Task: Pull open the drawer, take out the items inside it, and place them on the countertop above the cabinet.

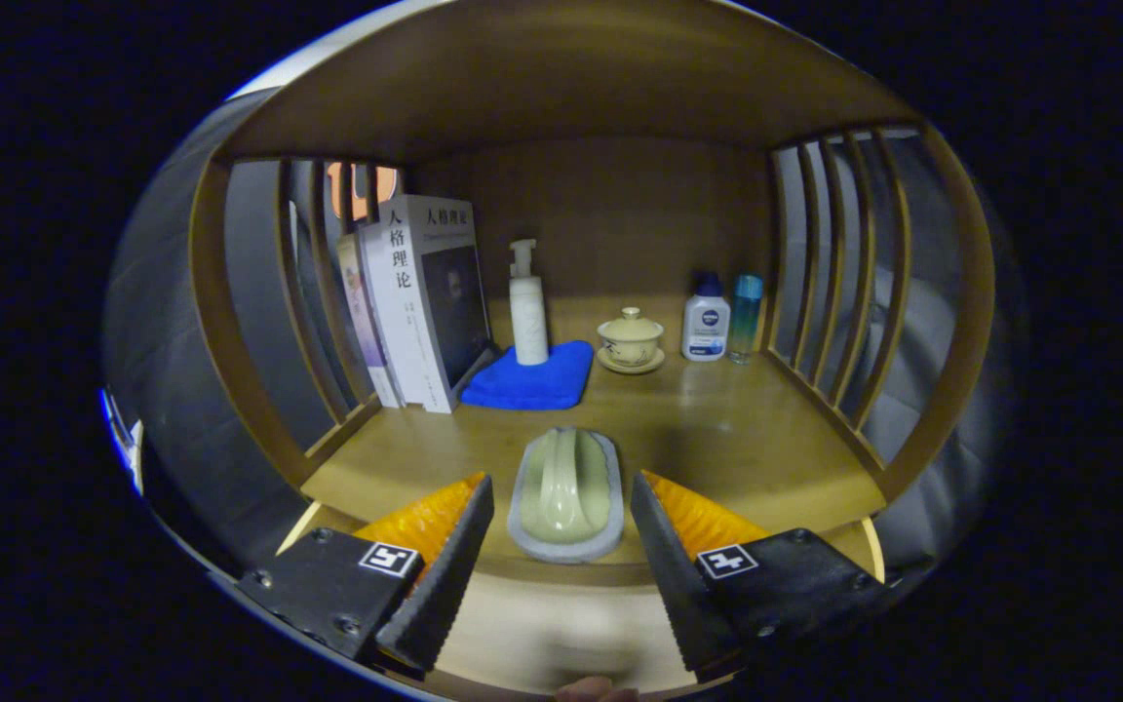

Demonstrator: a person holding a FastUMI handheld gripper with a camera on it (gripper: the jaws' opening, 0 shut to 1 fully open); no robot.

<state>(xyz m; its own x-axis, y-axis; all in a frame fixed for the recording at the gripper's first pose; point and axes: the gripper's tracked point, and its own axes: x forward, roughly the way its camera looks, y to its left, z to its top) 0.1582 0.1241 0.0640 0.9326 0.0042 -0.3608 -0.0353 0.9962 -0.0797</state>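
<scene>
A pale green oblong piece lying in a grey oval dish (566,492) rests on the wooden countertop (717,439), close to its front edge. My gripper (561,483) is open, one finger on each side of the dish with a narrow gap on both sides, so neither finger presses on it. Below the front edge, between the fingers, lies a pale wooden surface (542,624); I cannot tell whether it is the drawer.
At the back of the countertop stand books (420,302), a white pump bottle (527,307) on a blue cloth (527,382), a lidded cup on a saucer (631,341), a white-and-blue bottle (706,320) and a teal bottle (746,317). Slatted wooden sides (844,283) enclose the space.
</scene>
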